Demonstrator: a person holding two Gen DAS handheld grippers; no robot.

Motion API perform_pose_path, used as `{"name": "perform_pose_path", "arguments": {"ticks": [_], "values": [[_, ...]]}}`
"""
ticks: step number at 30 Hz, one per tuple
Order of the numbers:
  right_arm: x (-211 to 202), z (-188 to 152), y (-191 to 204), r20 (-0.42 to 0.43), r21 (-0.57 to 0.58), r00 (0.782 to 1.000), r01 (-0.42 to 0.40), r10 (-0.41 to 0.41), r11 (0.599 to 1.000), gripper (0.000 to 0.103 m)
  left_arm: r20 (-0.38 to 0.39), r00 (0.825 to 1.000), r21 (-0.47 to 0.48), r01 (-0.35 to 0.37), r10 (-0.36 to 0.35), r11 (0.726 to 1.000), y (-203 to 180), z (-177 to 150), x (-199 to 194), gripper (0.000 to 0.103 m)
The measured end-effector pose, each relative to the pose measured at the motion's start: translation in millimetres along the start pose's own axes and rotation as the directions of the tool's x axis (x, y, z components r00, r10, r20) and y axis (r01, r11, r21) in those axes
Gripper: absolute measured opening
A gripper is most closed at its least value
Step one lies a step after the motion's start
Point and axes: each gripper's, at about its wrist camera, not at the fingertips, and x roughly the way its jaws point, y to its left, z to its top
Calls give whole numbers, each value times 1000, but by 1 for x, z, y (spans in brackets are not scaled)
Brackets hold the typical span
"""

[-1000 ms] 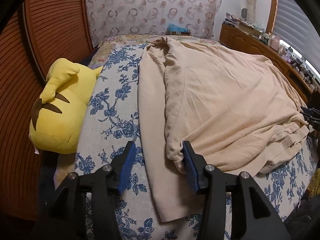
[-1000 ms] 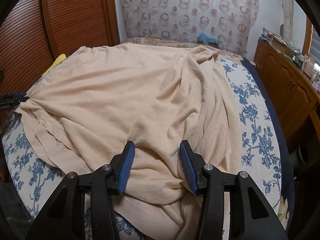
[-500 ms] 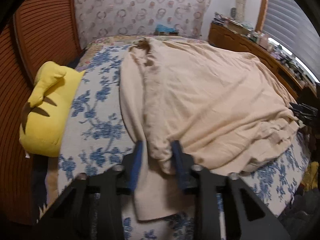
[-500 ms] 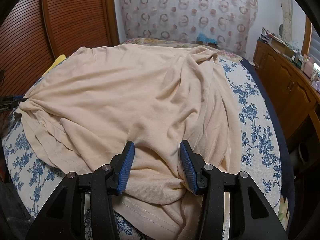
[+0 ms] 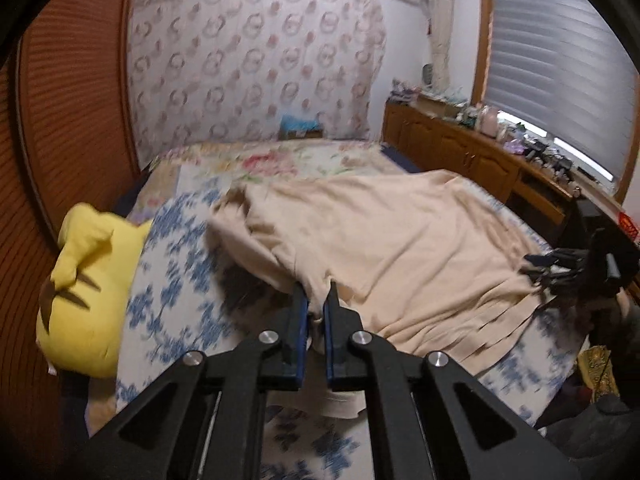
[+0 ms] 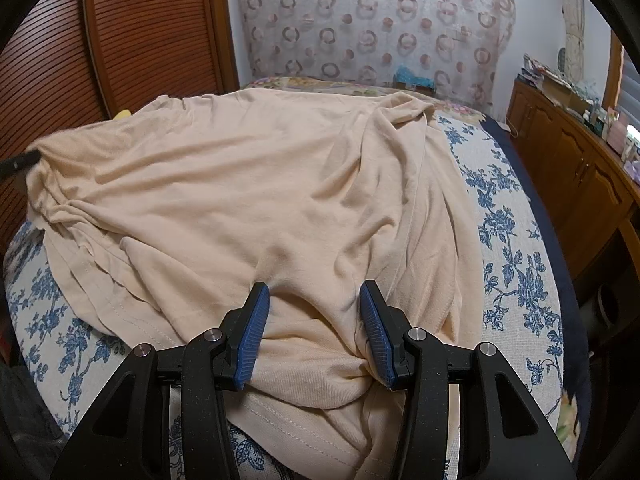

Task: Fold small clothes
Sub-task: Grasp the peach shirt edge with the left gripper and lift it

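Note:
A large beige garment (image 5: 400,248) lies spread over the bed. My left gripper (image 5: 316,292) is shut on its near left edge and holds that edge lifted off the bedcover, with a dark gap beneath. In the right wrist view the same garment (image 6: 240,184) fills the middle, and my right gripper (image 6: 314,292) rests on its near hem. Its blue pads stand wide apart with a hump of cloth between them. The right gripper (image 5: 560,268) also shows at the far right of the left wrist view, and the left gripper's tip (image 6: 18,162) at the left edge of the right wrist view.
A blue-flowered bedcover (image 5: 172,280) lies under the garment. A yellow plush toy (image 5: 84,280) sits at the bed's left side against a louvred wooden door (image 6: 140,32). A wooden dresser (image 6: 580,168) crowded with small items runs along the right, under a window blind (image 5: 560,60).
The left gripper closed on the garment's left edge and rose, pulling that edge up off the bed. The right gripper kept still, its fingers equally wide.

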Motion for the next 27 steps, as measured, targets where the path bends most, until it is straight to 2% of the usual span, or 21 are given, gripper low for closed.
{"name": "perform_pose_path", "arguments": {"ticks": [13, 22, 27], "values": [[0, 0, -1, 1, 2, 1000, -1, 1, 1000, 48, 71, 994, 50, 81, -85, 995, -48, 28, 3, 3], [-3, 0, 1, 0, 11, 1000, 17, -17, 1000, 47, 122, 980, 114, 147, -160, 983, -89, 63, 3, 2], [-29, 4, -7, 65, 37, 997, 38, -41, 999, 47, 118, 970, 165, 192, -213, 967, -119, 83, 12, 2]]}}
